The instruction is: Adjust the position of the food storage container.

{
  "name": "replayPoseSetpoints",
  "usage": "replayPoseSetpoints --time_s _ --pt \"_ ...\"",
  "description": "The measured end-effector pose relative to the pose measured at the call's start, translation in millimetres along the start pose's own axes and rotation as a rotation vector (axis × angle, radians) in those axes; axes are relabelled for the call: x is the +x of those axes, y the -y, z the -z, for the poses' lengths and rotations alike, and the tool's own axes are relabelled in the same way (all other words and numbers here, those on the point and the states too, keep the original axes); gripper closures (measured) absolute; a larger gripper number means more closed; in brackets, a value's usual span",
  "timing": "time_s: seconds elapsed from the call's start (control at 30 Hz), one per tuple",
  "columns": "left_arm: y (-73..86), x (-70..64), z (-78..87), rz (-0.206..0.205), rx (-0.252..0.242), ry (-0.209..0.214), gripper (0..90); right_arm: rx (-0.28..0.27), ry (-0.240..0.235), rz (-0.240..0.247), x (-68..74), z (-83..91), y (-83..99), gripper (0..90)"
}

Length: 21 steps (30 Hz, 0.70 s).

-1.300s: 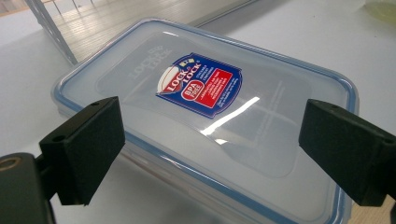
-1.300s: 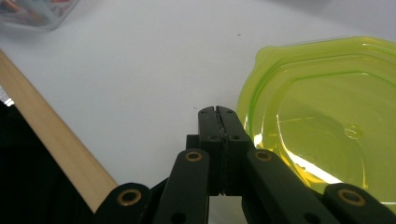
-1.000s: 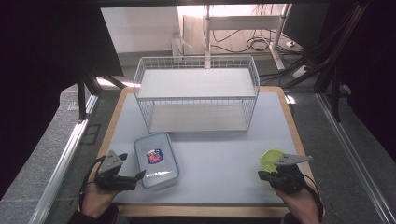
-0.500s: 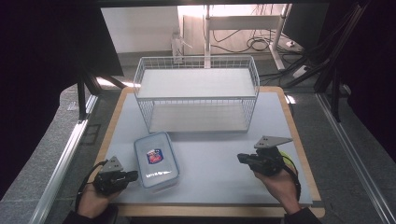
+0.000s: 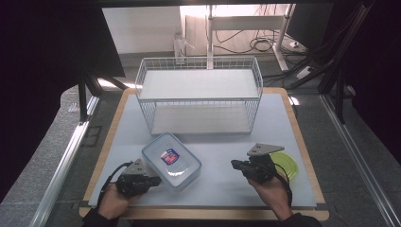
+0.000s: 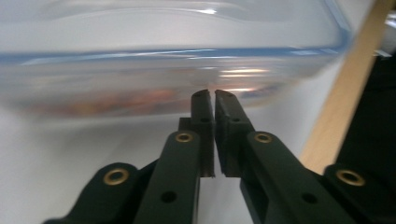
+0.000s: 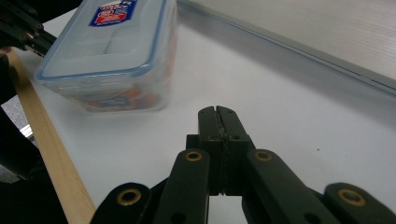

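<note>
Lidded container (image 5: 171,161) before wire rack (image 5: 199,96), plate (image 5: 285,165) rightward.

the desk (image 5: 279,125) has a pale grey-white top edged all round by a light wooden border, and the border shows as a wooden strip in the left gripper view (image 6: 343,88) and the right gripper view (image 7: 44,154). at the far middle of the top stands a white wire basket rack (image 5: 198,94) with a solid upper shelf. nearer the front, left of centre, a clear lidded container (image 5: 171,160) with a blue rim and a red and blue label lies flat and turned at an angle, and well apart from it near the right edge lies a yellow-green plate (image 5: 286,163).
</note>
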<state>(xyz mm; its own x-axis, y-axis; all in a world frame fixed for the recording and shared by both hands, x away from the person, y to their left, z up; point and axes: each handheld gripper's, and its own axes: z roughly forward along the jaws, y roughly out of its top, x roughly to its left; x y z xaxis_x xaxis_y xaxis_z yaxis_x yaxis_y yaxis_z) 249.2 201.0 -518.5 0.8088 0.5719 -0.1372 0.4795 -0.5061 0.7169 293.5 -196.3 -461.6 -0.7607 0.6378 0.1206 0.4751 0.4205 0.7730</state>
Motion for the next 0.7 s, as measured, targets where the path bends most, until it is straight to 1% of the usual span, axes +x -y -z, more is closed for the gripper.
replayPoseSetpoints --time_s 0.03,0.07,0.1,0.13,0.17,0.2,0.23,0.27,0.3,0.33,0.37,0.4,0.43,0.47,0.5,0.53,0.57,0.6,0.63,0.67,0.7 --pt "-5.1 -4.4 -6.4 -0.017 0.006 0.023 86.2 0.004 -0.001 0.002 0.4 -1.1 2.4 90.0" --pt "-6.4 -5.6 -7.3 -0.025 0.009 0.025 86.2 0.004 -0.001 0.002 0.4 -1.1 2.4 90.0" --pt "-8.1 -6.5 -5.1 -0.051 0.027 -0.004 87.8 0.01 0.003 0.006 0.5 -1.3 4.0 90.0" --pt "-8.1 -6.5 -5.1 -0.051 0.027 -0.004 88.8 0.011 0.002 0.007 0.6 -1.6 4.9 90.0" --pt "-3.2 4.0 3.1 -0.029 0.031 -0.046 89.8 0.011 0.0 0.006 0.5 -1.8 5.6 90.0" --pt "-3.2 4.0 3.1 -0.029 0.031 -0.046 90.0 0.01 -0.001 0.007 0.4 -1.9 6.2 90.0" --pt "0.5 12.0 7.8 -0.01 0.035 -0.078 90.0 0.01 -0.001 0.007 0.4 -1.9 6.2 90.0" --pt "7.8 30.9 16.7 0.045 0.033 -0.14 90.0 0.013 -0.005 0.008 0.2 -2.3 7.0 90.0" --pt "7.8 30.9 16.7 0.045 0.033 -0.14 90.0 0.013 -0.005 0.008 0.2 -2.3 7.0 90.0" --pt "12.5 50.8 23.7 0.092 0.034 -0.184 90.0 0.01 -0.01 0.006 0.9 -3.2 7.4 90.0" --pt "12.5 50.8 23.7 0.092 0.034 -0.184 90.0 0.01 -0.013 0.005 1.6 -3.6 7.4 90.0" --pt "13.7 60.8 25.5 0.116 0.039 -0.206 90.0 0.01 -0.013 0.005 1.6 -3.6 7.4 90.0" --pt "13.4 78.4 26.5 0.148 0.04 -0.25 90.0 0.013 -0.017 0.007 2.8 -4.4 7.2 90.0" --pt "13.4 78.4 26.5 0.148 0.04 -0.25 90.0 0.013 -0.017 0.007 2.8 -4.4 7.2 90.0" --pt "11.8 89.4 25.5 0.165 0.032 -0.263 90.0 0.012 -0.018 0.008 3.3 -4.6 7.1 90.0" --pt "6.6 101.7 21.6 0.17 0.01 -0.264 90.0 0.012 -0.021 0.01 4.7 -5.7 7.1 90.0" --pt "4.3 104.8 19.2 0.173 0.002 -0.257 90.0 0.01 -0.024 0.011 5.4 -6.6 7.2 90.0" --pt "1.1 109.0 14.0 0.183 -0.019 -0.232 90.0 0.011 -0.026 0.01 6.0 -7.3 7.2 90.0" --pt "-0.7 111.0 10.1 0.188 -0.02 -0.219 90.0 0.016 -0.03 0.01 7.2 -8.6 7.2 90.0" --pt "-3.4 112.8 3.4 0.18 -0.002 -0.211 90.0 0.016 -0.033 0.012 7.8 -9.7 7.4 90.0" --pt "-4.9 113.3 -1.1 0.172 0.004 -0.197 90.0 0.023 -0.041 0.007 9.6 -11.7 7.8 90.0"
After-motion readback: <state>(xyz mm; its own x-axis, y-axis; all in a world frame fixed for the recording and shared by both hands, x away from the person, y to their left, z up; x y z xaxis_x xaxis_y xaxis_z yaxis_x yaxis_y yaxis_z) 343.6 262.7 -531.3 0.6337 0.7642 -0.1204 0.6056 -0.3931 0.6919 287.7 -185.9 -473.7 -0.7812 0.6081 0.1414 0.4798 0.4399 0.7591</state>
